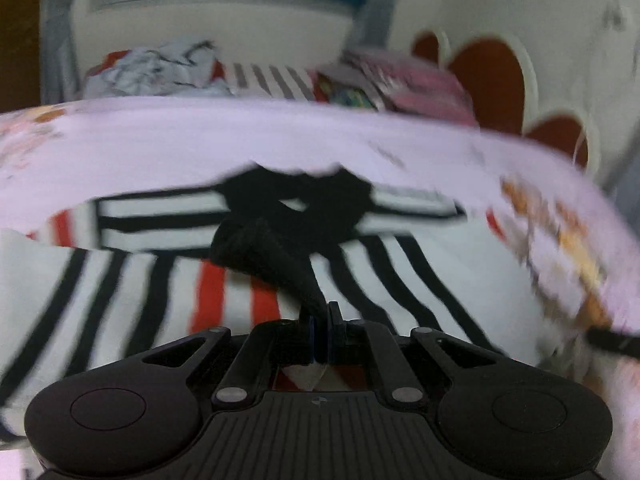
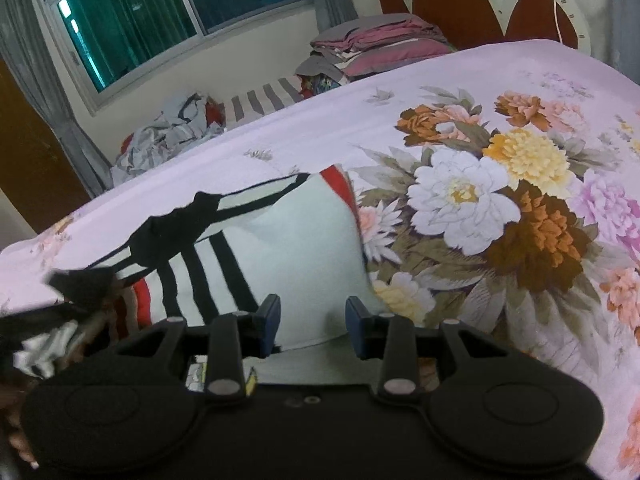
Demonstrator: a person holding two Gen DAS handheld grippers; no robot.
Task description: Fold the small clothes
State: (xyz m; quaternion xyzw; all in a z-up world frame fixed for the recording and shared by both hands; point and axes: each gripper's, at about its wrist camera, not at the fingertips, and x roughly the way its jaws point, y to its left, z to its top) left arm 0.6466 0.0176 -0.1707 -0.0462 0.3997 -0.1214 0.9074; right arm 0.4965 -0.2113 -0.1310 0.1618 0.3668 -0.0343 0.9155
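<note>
A small white garment with black and red stripes lies on the pink floral bedspread. In the left wrist view the garment fills the lower frame, blurred by motion. My left gripper is shut on a black trim piece of the garment, which rises from the jaws toward a black bow. My right gripper is open, its blue-padded fingers standing just over the garment's near white edge, holding nothing.
A heap of unfolded grey clothes lies beyond the bed's far edge by the window. A stack of folded pink and grey linen sits near the red-and-white headboard. The bedspread extends wide to the right.
</note>
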